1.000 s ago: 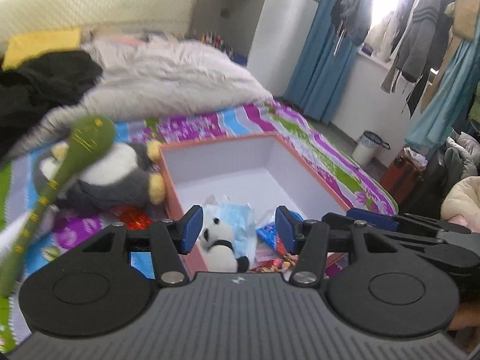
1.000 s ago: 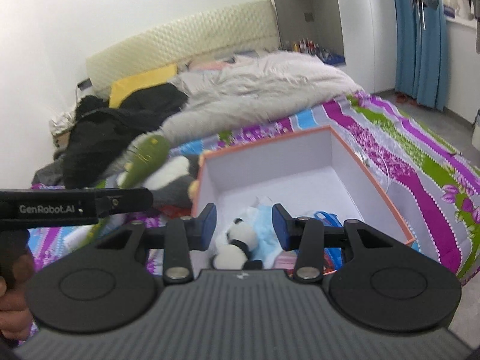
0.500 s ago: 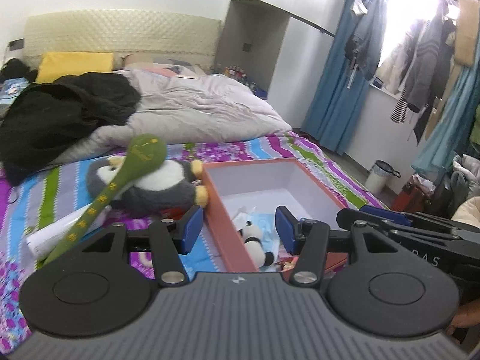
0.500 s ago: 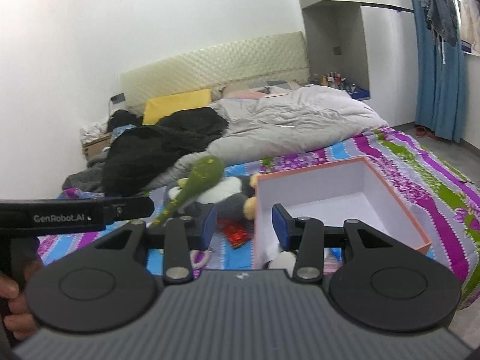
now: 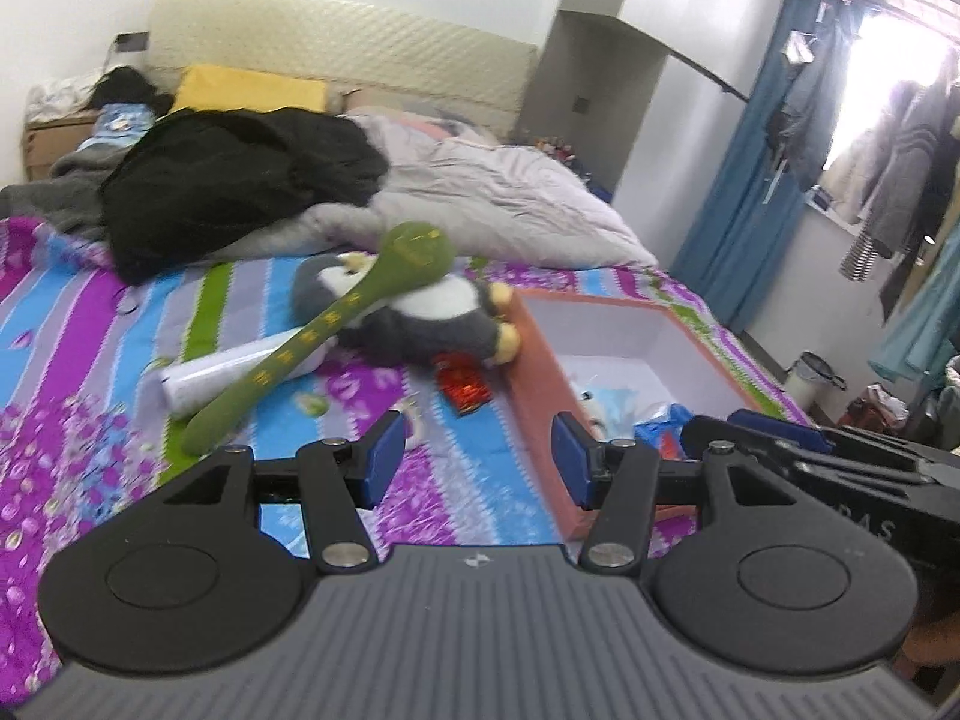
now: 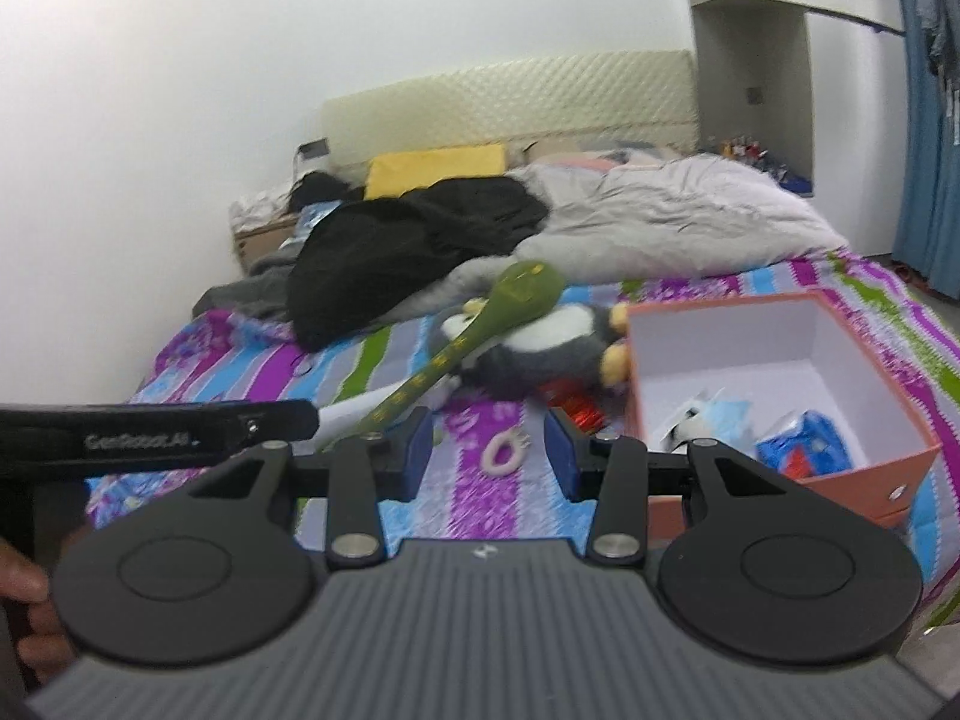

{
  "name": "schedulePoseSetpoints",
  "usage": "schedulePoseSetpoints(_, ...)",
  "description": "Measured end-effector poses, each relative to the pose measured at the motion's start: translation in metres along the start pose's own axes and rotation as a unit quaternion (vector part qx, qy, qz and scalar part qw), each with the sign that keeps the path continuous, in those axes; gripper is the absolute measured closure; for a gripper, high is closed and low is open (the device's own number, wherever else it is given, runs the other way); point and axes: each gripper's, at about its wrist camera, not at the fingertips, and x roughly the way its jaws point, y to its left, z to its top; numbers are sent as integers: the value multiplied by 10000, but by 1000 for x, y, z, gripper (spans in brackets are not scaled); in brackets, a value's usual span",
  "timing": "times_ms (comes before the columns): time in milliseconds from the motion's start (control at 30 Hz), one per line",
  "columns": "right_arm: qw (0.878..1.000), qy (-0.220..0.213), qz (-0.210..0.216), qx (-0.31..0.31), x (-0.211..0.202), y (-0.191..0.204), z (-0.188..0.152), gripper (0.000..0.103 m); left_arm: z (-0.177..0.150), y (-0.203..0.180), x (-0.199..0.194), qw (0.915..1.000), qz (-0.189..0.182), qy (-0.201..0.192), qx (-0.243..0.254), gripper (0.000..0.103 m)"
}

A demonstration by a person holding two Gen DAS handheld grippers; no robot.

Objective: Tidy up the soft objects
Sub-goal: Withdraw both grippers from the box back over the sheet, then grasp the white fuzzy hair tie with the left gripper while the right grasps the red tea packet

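An open orange box (image 5: pixel 543 384) (image 6: pixel 864 468) with a white inside stands on the striped bedspread. It holds a small panda toy (image 6: pixel 690 420), blue packets (image 6: pixel 807 429) and a light blue cloth. Left of it lies a grey and white plush penguin (image 5: pixel 420 312) (image 6: pixel 540 342) with a long green soft spoon-shaped toy (image 5: pixel 336 324) (image 6: pixel 480 336) across it. My left gripper (image 5: pixel 477 459) is open and empty above the bedspread, near the box's left wall. My right gripper (image 6: pixel 489 447) is open and empty, over a small white ring (image 6: pixel 507 450).
A red wrapper (image 5: pixel 462 387) and a white roll (image 5: pixel 240 366) lie by the penguin. A black garment (image 5: pixel 240 180), grey duvet (image 5: pixel 510 198) and yellow pillow (image 5: pixel 252 87) fill the bed's far end. Blue curtains, hanging clothes and a bin (image 5: pixel 819 375) stand at right.
Both grippers have pulled back and swung left, away from the box. The penguin, green toy and more bedspread have come into view. Both stay open and empty.
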Motion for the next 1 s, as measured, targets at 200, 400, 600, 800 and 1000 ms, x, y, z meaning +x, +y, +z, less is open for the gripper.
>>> schedulePoseSetpoints(200,9995,252,-2,-164,9,12,-20,59,-17,14,5,9996,180,198,-113,43)
schedulePoseSetpoints(400,9991,260,-167,-302,24,20,-34,59,-30,26,30,9978,224,567,-279,43)
schedulePoseSetpoints(600,9984,380,-205,-368,49,25,-41,59,-29,43,61,9948,322,897,-352,43)
schedulePoseSetpoints(800,9973,549,-380,-312,81,20,-44,59,-18,62,95,9923,396,1107,-387,43)
schedulePoseSetpoints(1000,9964,506,-526,-428,105,11,-40,59,-12,83,136,9869,431,1465,-527,43)
